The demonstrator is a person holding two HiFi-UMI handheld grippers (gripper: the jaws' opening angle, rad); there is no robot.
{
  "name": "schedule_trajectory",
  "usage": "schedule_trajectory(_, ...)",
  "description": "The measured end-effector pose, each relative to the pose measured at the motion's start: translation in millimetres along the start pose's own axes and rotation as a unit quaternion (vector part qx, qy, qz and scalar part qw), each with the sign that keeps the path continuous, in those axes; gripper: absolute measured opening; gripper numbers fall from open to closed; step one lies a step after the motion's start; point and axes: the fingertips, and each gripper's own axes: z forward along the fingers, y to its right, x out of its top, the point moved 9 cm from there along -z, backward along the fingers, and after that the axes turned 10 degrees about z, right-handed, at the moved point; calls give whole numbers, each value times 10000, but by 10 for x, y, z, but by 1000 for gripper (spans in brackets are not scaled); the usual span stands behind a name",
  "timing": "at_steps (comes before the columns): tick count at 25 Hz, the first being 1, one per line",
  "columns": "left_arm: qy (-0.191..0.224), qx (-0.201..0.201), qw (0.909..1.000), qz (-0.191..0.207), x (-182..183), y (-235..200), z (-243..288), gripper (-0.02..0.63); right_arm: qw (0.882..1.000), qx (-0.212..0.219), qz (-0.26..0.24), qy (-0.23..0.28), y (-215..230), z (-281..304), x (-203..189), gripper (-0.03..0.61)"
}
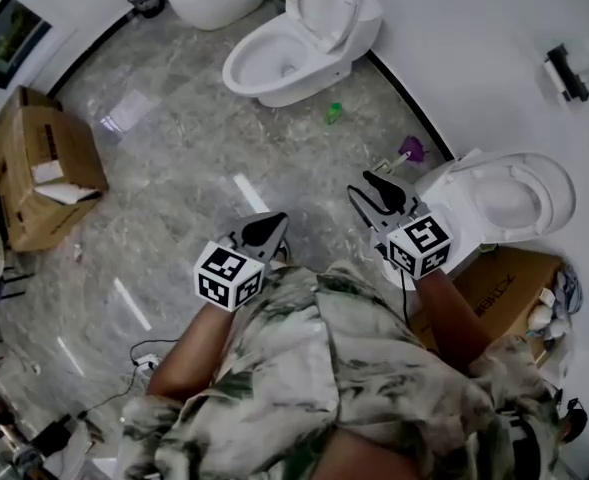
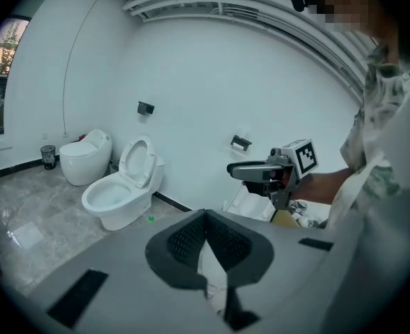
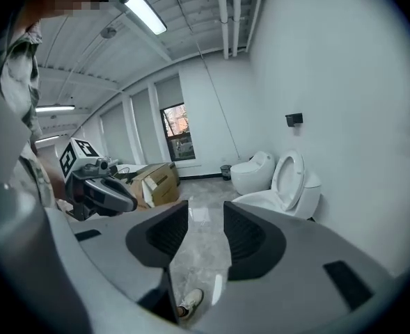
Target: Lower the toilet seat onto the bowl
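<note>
Floor [image 1: 164,158]: grey marble-look tile, glossy; walls white. Toilet [image 1: 274,68] at upper ctr of head view. Toilet seat [image 1: 324,3] is raised upright, well apart from both claws. 2nd toilet [image 1: 504,203] at right edge, near right claw [image 1: 379,193]. Cardboard box [image 1: 39,163] at left edge. Left claw [image 1: 264,230]: tips together, nothing held. Right claw: jaws wide apart, nothing between.

Toilet [image 1: 284,68] ahead by wall [image 1: 474,48]; cardboard box [image 1: 39,163] far left.
</note>
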Motion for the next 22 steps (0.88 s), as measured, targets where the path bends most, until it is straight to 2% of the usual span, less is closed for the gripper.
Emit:
schedule_trajectory(6, -82, -273, 9995, 151, 201, -824, -102, 23, 9990, -403, 200, 40, 63, 702, 434, 196)
schedule_trajectory(14, -91, -386, 9992, 59, 293, -1427, -67, 23, 9972, -701, 229, 154, 263, 1250, 862, 196)
schedule_trajectory(22, -102, -214, 9997, 53, 727, -2010, 488, 23, 9957, -807, 378, 234, 1131, 1735, 1271, 179)
